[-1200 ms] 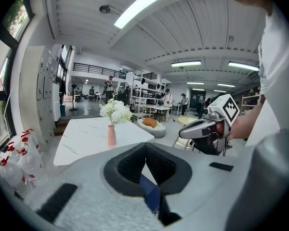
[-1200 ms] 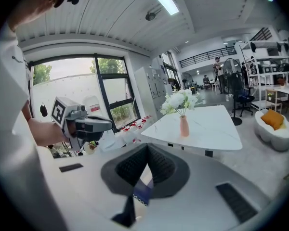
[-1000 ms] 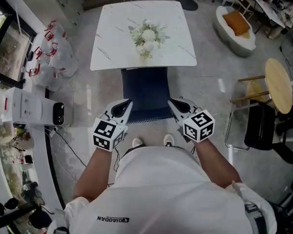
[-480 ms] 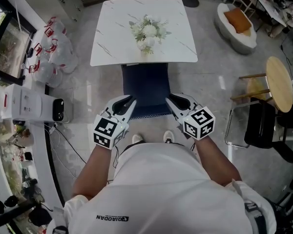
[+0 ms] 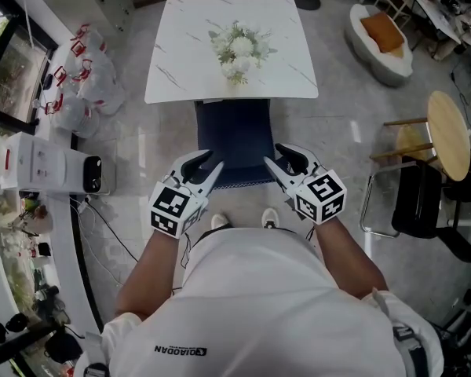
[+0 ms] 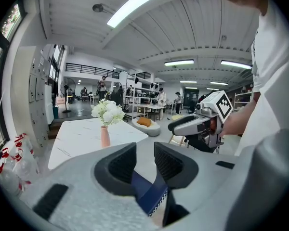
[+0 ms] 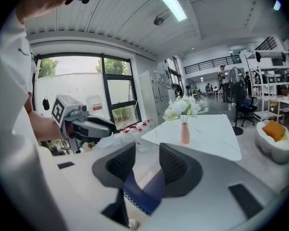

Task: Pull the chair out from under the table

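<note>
Head view: a dark blue fabric chair (image 5: pixel 234 136) stands with its front tucked under the near edge of a white marble-look square surface (image 5: pixel 180 61), its back toward the person. On the surface sits a bunch of white flowers (image 5: pixel 237 49), which hides its holder from above. The left gripper (image 5: pixel 208 166) and right gripper (image 5: pixel 276 159) sit at the two rear corners of the chair. To the left on the floor lie white plastic bags with red print (image 5: pixel 86 85), knotted shut, so their contents cannot be told. At upper right a cream round tub seat (image 5: pixel 400 69) holds an orange cushion (image 5: pixel 382 34).

Left gripper view: the grey ribbed fingers (image 6: pixel 120 165) stand spread, having just been opening. The blue edge of the chair back lies low in the gap between them, and the pads look clear of it. Beyond, a slim pink vase (image 6: pixel 105 136) on the surface holds the white flowers.

Right gripper view: its fingers (image 7: pixel 123 162) are likewise parted, just opened. The chair's blue edge with white zigzag stitching sits between them unpinched, and the same vase of flowers stands behind
</note>
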